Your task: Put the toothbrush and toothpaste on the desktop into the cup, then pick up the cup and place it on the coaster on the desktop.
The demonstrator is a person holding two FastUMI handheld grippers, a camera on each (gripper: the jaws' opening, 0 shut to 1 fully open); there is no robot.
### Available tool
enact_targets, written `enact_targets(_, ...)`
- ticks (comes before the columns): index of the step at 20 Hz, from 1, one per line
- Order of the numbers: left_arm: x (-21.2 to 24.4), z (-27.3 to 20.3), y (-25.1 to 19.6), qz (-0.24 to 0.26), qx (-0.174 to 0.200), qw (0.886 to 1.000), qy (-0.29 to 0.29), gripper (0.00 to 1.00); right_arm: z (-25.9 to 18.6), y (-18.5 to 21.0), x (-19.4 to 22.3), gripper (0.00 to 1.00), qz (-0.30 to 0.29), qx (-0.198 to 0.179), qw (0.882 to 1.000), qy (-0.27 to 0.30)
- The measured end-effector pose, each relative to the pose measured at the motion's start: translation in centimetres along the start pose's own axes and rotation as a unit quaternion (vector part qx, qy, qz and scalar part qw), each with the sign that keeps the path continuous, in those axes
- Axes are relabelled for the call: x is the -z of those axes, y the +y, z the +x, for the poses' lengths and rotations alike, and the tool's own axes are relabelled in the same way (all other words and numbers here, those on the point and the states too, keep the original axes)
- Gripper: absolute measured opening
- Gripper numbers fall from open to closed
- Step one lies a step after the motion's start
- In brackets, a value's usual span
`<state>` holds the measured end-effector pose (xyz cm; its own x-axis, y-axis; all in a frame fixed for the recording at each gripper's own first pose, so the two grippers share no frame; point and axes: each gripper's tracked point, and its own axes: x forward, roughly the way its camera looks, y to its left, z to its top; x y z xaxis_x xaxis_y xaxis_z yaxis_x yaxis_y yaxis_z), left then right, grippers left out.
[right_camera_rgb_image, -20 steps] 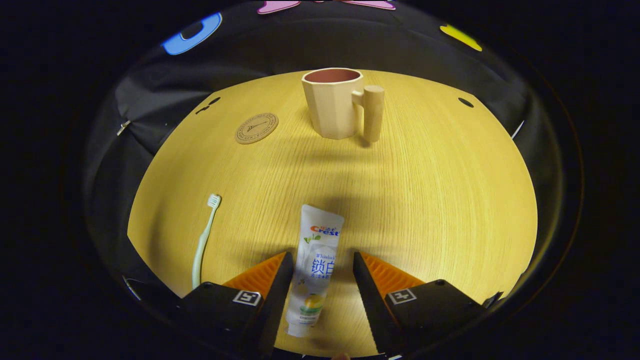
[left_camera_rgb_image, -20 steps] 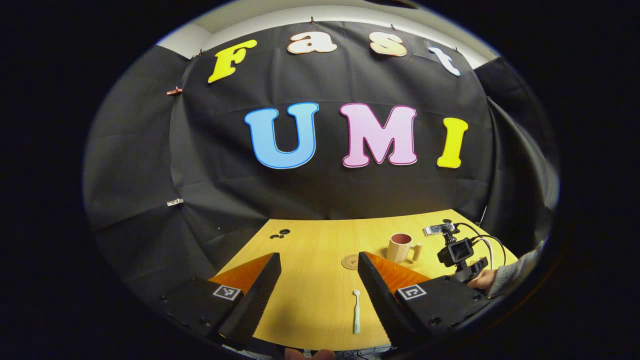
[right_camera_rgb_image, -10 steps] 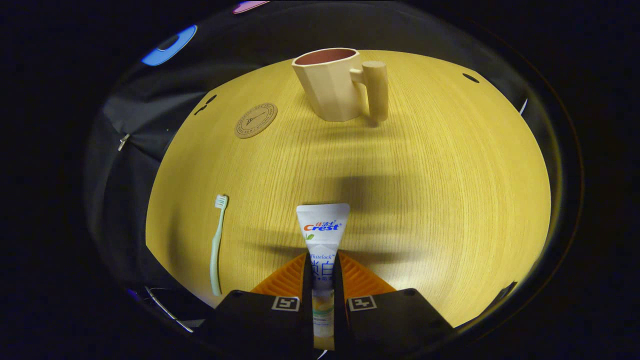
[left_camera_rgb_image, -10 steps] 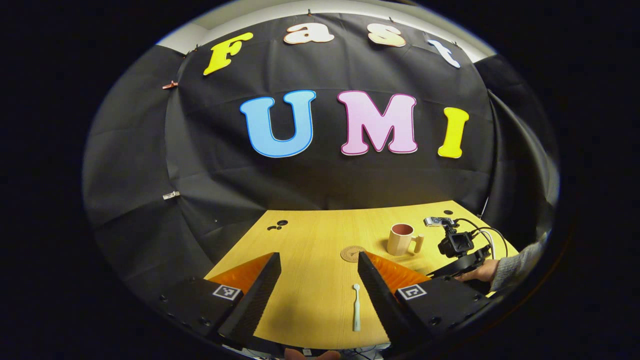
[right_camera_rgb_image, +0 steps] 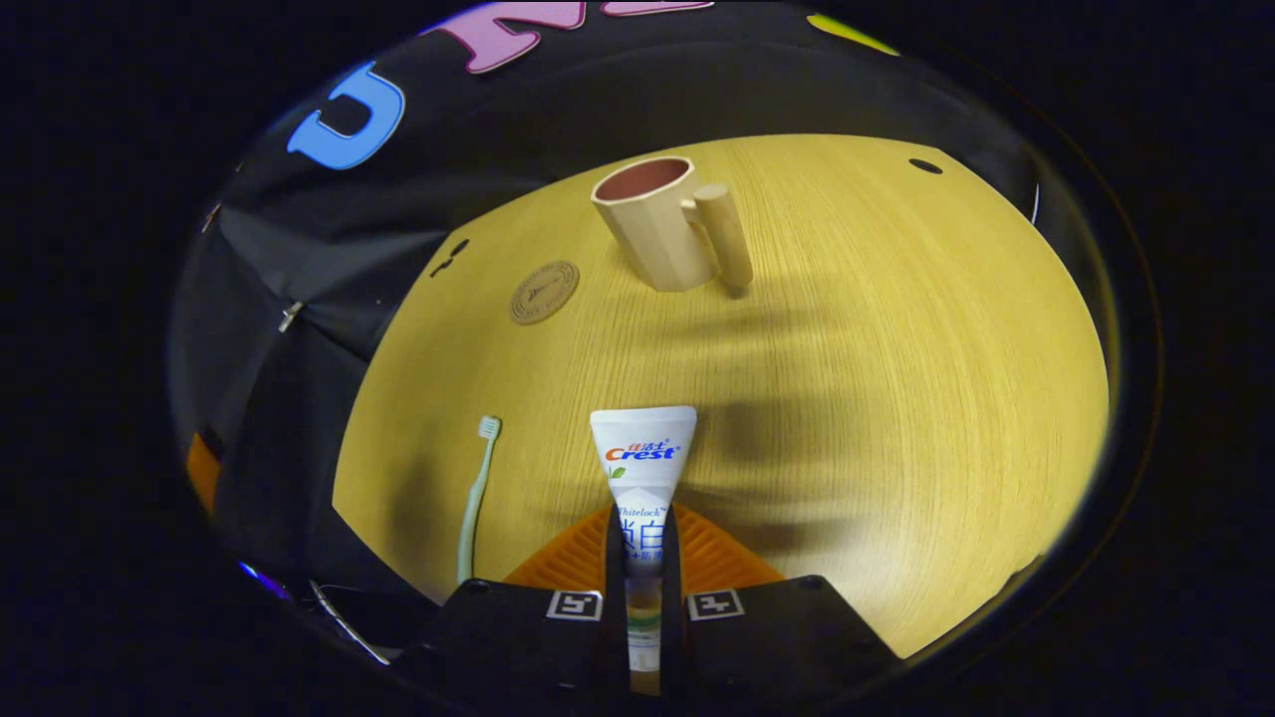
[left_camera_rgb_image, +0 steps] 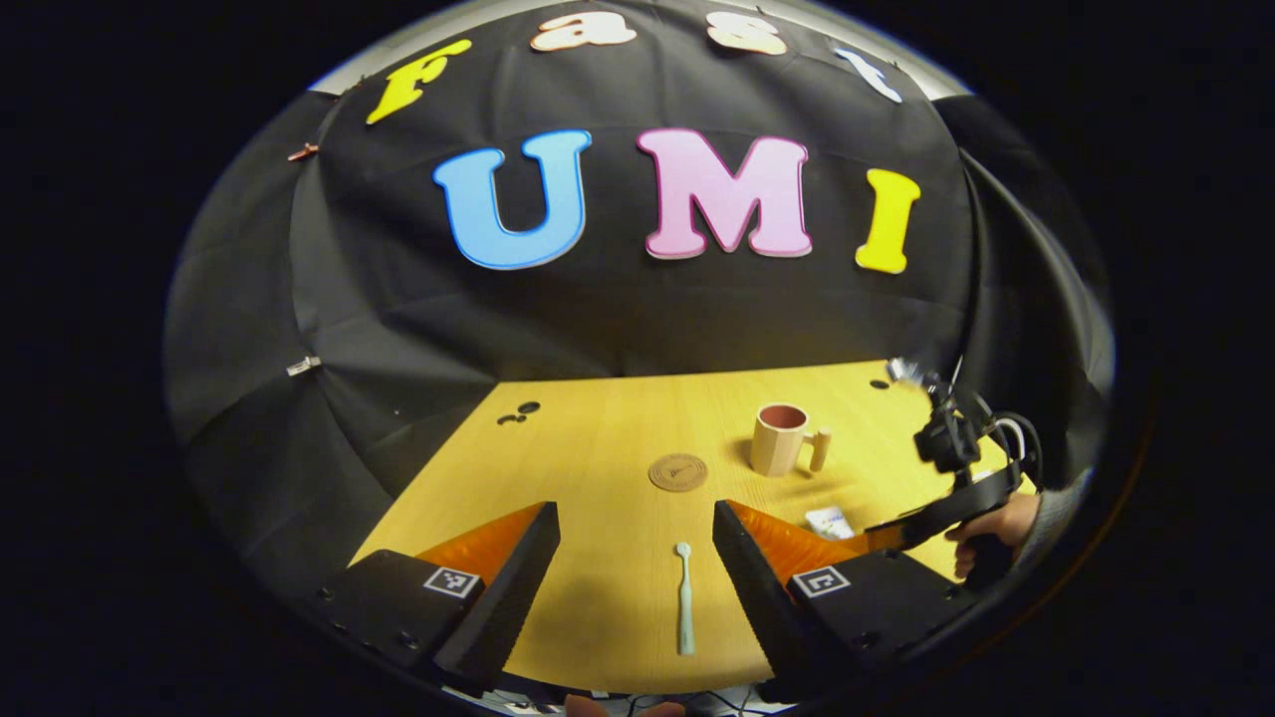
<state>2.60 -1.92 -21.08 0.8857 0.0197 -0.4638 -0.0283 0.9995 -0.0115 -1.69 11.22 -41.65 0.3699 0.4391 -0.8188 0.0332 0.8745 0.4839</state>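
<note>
In the left gripper view, the left tongs (left_camera_rgb_image: 636, 558) stand spread wide with nothing between them, above the wooden table (left_camera_rgb_image: 598, 448). The toothbrush (left_camera_rgb_image: 684, 597) lies between their fingers at 6 o'clock, the coaster (left_camera_rgb_image: 678, 472) just beyond, the cup (left_camera_rgb_image: 780, 439) at 2 o'clock. A hand (left_camera_rgb_image: 981, 528) holds the right tongs (left_camera_rgb_image: 882, 533) at 3 o'clock.

In the right gripper view, the right tongs (right_camera_rgb_image: 643, 588) are clenched on the toothpaste (right_camera_rgb_image: 642, 468), its flat end pointing to 12 o'clock. The toothbrush (right_camera_rgb_image: 476, 493) lies at 8 o'clock, the coaster (right_camera_rgb_image: 545, 292) at 11, the cup (right_camera_rgb_image: 662, 224) upright at 12.

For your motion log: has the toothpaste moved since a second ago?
Yes. In the right gripper view the toothpaste lay flat on the desktop between open tongs; now the right tongs pinch it, raised off the wood.
</note>
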Motion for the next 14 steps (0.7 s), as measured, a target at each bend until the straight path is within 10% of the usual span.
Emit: enact_targets(14,13.2,9.5,-3.6,-0.027,0.021,0.975,0.218,0.96,-7.9,-3.0,-4.9,0.16,-0.034,-0.063,0.994,-0.087)
